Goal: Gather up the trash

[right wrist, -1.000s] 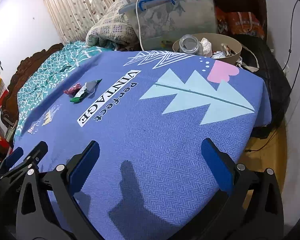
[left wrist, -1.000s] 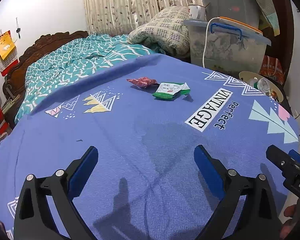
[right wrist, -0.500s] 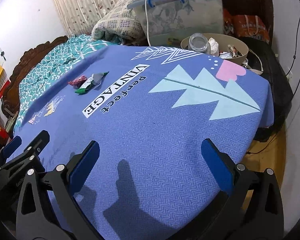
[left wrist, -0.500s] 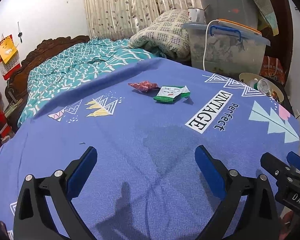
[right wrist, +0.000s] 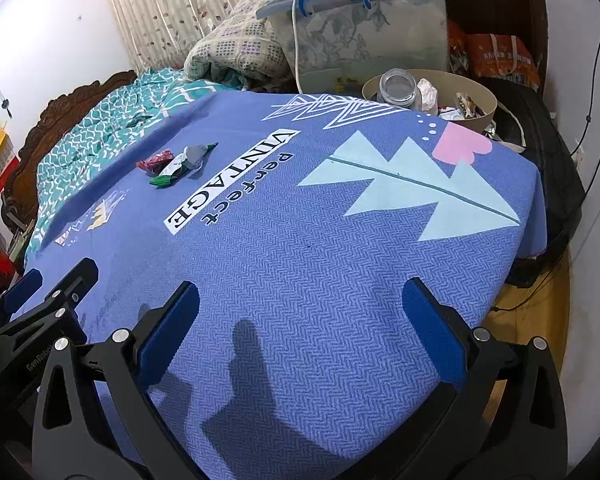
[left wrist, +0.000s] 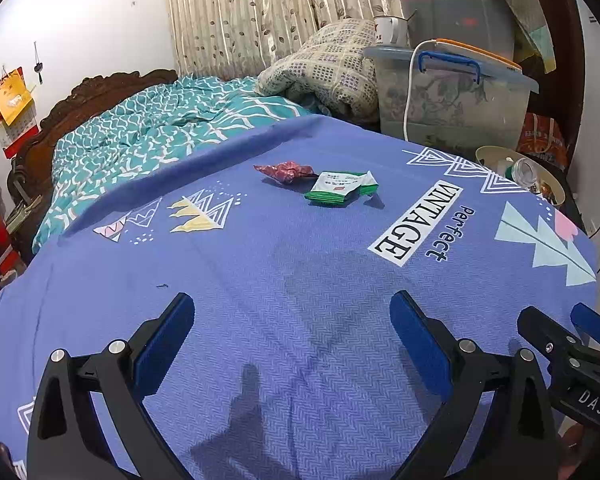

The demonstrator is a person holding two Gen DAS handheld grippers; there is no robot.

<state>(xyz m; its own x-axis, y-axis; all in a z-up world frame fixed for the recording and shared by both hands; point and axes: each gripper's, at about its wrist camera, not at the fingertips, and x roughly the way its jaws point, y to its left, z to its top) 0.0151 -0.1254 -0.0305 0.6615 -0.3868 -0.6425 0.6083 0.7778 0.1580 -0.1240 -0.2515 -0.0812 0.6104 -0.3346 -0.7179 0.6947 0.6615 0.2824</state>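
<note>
The left claw hangs low over the blue cloth with its blue pads wide apart and nothing between them. The right claw is likewise spread and carries nothing, just beside the left one; each shows at the edge of the other's view.

On the cloth, at about 12 o'clock from the left claw and well apart from it, lie two bits of trash: a crumpled red wrapper and a green-and-white packet. They touch or nearly touch, the wrapper at 10 o'clock of the packet. In the right wrist view the wrapper and packet sit at 11 o'clock, just beyond the "VINTAGE" print.

Past the cloth's far edge, at 1 o'clock from the right claw, stands a round beige bin holding a clear jar, crumpled paper and other scraps. Behind it is a clear storage box with a blue handle and a white cable draped over it. A teal quilt covers the bed at 10 o'clock.
</note>
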